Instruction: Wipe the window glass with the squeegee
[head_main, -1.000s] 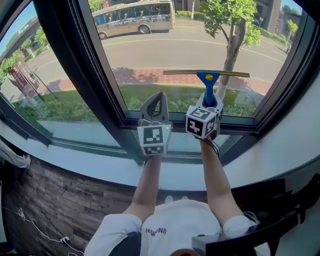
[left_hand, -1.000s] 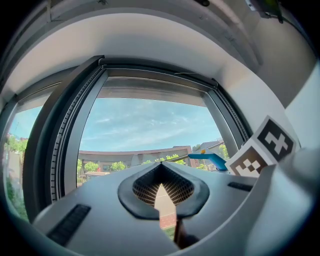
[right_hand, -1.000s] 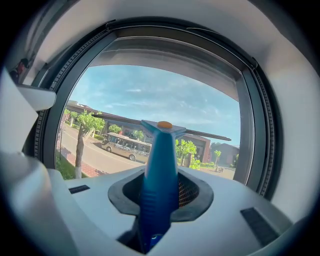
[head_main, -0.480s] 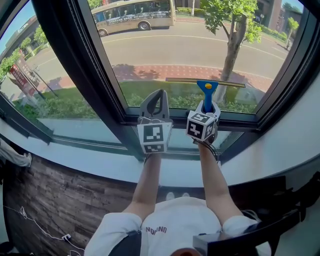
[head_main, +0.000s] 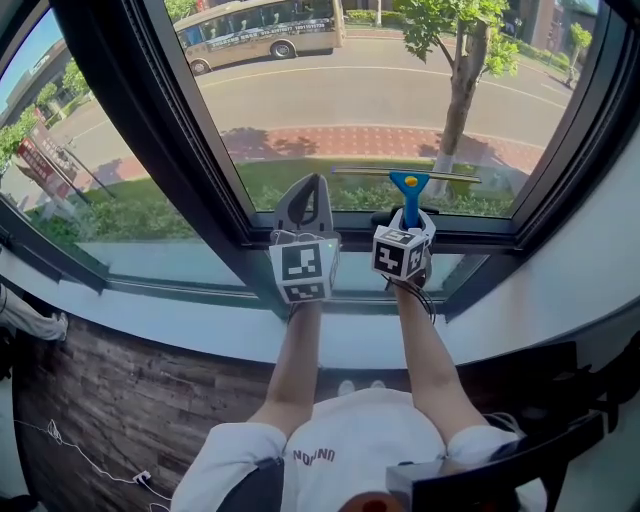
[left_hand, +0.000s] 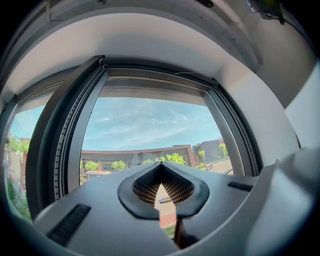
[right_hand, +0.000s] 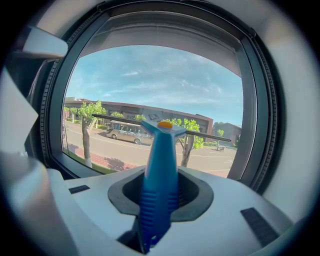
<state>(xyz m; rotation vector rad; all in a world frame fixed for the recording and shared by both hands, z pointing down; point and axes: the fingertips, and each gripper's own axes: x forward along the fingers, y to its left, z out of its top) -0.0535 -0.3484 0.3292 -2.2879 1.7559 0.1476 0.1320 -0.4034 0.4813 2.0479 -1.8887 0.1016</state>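
A blue-handled squeegee (head_main: 408, 190) with an orange dot and a thin dark blade stands upright against the window glass (head_main: 380, 90), low on the pane, just above the bottom frame. My right gripper (head_main: 408, 222) is shut on its handle; in the right gripper view the blue squeegee handle (right_hand: 159, 185) rises from between the jaws to the blade (right_hand: 210, 135). My left gripper (head_main: 305, 205) hovers to the left of it in front of the dark frame post, jaws together with nothing held. In the left gripper view the left gripper (left_hand: 161, 177) points up at glass and sky.
A thick dark frame post (head_main: 160, 130) divides the pane from a second window on the left. A pale sill (head_main: 180, 325) runs below the frame, with a white wall (head_main: 590, 290) at the right. Outside are a road, a bus and a tree.
The squeegee and my right gripper have slid down the glass to just above the bottom frame. The left gripper stays in about the same place.
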